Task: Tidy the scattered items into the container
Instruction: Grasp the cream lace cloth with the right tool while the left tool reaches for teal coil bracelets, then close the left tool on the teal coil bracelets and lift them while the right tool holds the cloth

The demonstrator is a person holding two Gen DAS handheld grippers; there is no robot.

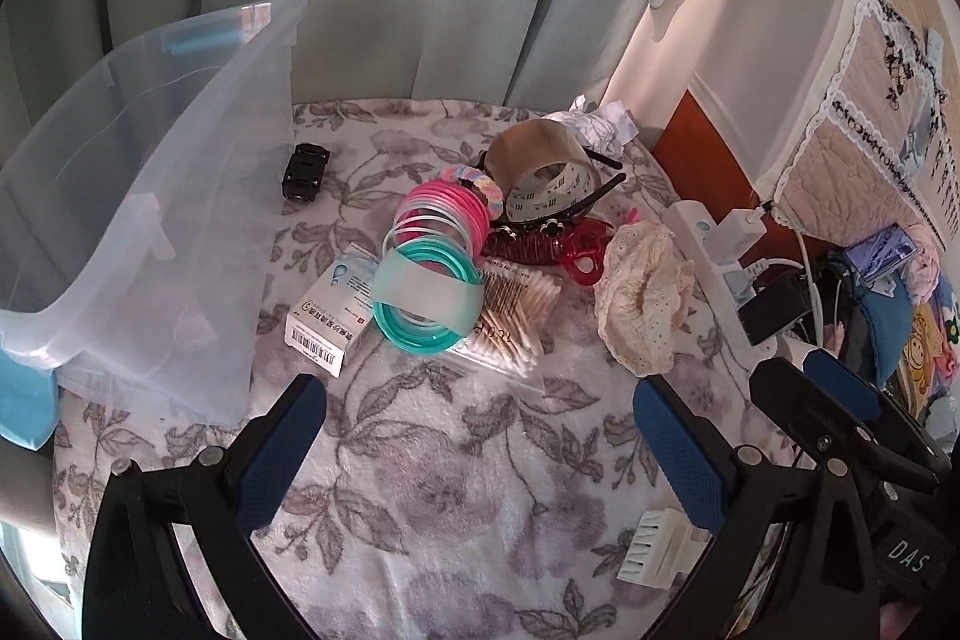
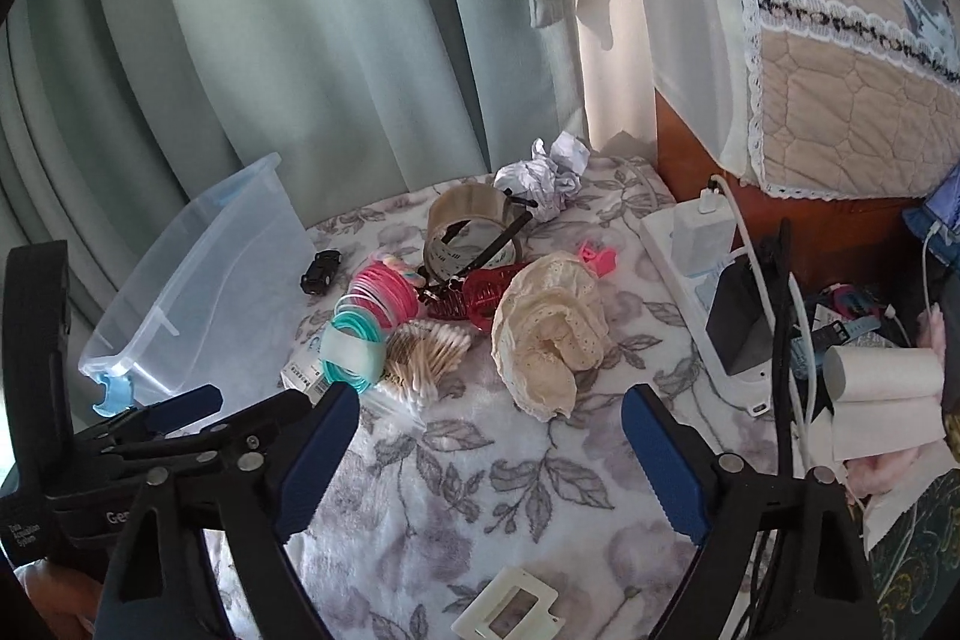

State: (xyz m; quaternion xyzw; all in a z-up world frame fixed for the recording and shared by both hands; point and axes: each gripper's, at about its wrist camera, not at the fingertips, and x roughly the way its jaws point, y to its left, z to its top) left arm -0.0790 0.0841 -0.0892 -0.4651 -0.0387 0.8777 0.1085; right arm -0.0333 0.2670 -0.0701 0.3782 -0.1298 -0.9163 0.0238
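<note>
A clear plastic bin [image 1: 120,196] [image 2: 198,292] stands at the left on the floral cloth. The scattered heap lies mid-table: pink and teal bangles [image 1: 432,268] [image 2: 366,328], a medicine box [image 1: 330,316], bagged cotton swabs [image 1: 510,316] [image 2: 426,346], a tape roll [image 1: 540,160] [image 2: 462,214], a red claw clip [image 1: 540,244], a cream lace scrunchie [image 1: 645,292] [image 2: 552,334], crumpled paper [image 1: 594,121] and a small black item [image 1: 305,172]. A white clip [image 1: 654,550] [image 2: 510,610] lies nearest. My left gripper [image 1: 478,388] and right gripper [image 2: 491,394] hover side by side short of the heap, both open and holding nothing.
A white power strip [image 1: 708,244] [image 2: 690,268] with chargers and cables runs along the table's right edge. Beyond it are paper rolls [image 2: 882,376] and a cabinet under a quilted cover [image 2: 840,88]. A green curtain [image 2: 300,40] hangs behind the table.
</note>
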